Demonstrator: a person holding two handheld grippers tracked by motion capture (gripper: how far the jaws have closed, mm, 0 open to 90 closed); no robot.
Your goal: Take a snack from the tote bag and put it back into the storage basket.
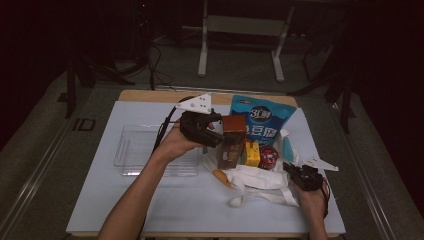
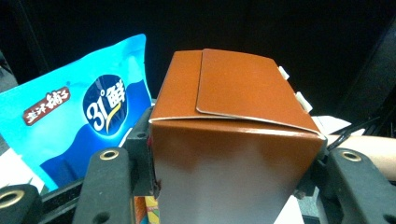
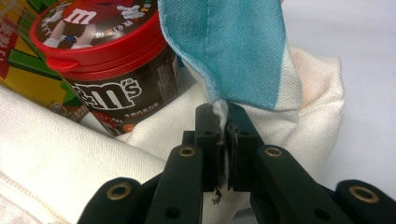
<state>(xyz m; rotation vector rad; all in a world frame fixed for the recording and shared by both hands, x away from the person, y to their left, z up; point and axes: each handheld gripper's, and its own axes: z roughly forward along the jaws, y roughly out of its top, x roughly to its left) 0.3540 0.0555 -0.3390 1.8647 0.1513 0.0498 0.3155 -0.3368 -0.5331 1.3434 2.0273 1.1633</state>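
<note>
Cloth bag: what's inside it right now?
In the cloth bag sit a brown carton, held by the left gripper, a yellow box and a red-lidded candy tub. The right gripper pinches the bag's edge. Anything under them is covered.

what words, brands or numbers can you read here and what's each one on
"m" and "m&m's": on the lid and side of the red-lidded tub.
"31" with a Chinese character, in a dark round badge: blue snack bag; its brown tag and large white characters are too blurred to quote.
Small print on the tub's side: too small to read.
Yellow and green pack: print cut off, unreadable.
Brown carton: no text on the faces shown.
</note>
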